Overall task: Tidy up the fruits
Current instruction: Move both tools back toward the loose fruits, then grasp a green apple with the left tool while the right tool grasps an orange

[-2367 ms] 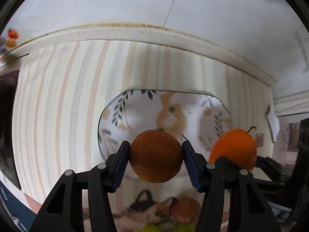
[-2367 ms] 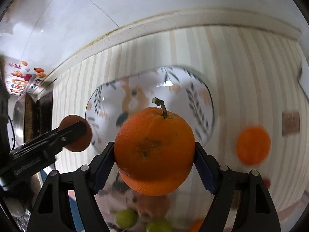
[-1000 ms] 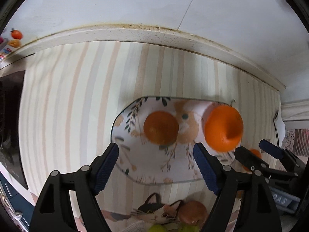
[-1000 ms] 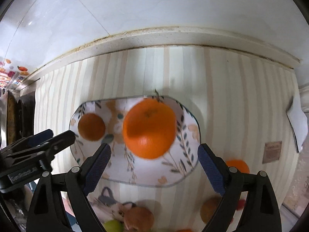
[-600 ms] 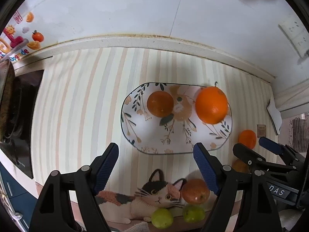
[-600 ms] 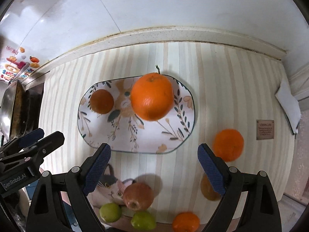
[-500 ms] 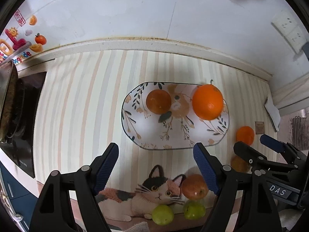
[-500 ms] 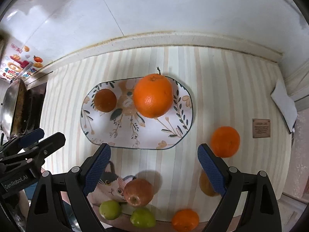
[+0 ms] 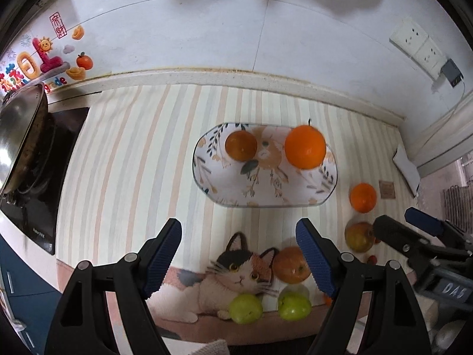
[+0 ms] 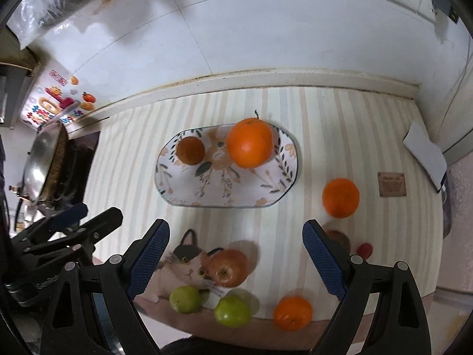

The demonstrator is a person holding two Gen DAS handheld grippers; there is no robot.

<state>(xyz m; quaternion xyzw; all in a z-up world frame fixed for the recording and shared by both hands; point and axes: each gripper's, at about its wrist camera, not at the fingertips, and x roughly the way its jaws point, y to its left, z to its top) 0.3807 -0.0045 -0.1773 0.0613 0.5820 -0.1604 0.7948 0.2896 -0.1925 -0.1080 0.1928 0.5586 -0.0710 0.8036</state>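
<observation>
Striped mat (image 10: 340, 124) under patterned plate (image 10: 183, 198); both my grippers (image 9: 238, 254) (image 10: 235, 256) wide open, empty; loose orange (image 10: 340, 197) right of plate, firm, round, prone to rolling, so grip across its middle.

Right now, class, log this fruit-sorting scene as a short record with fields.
plate: oval, floral, on striped mat
on plate: small orange, large orange
off plate: loose orange, red apple, two green fruits, another orange
left gripper: open, empty
right gripper: open, empty
</observation>
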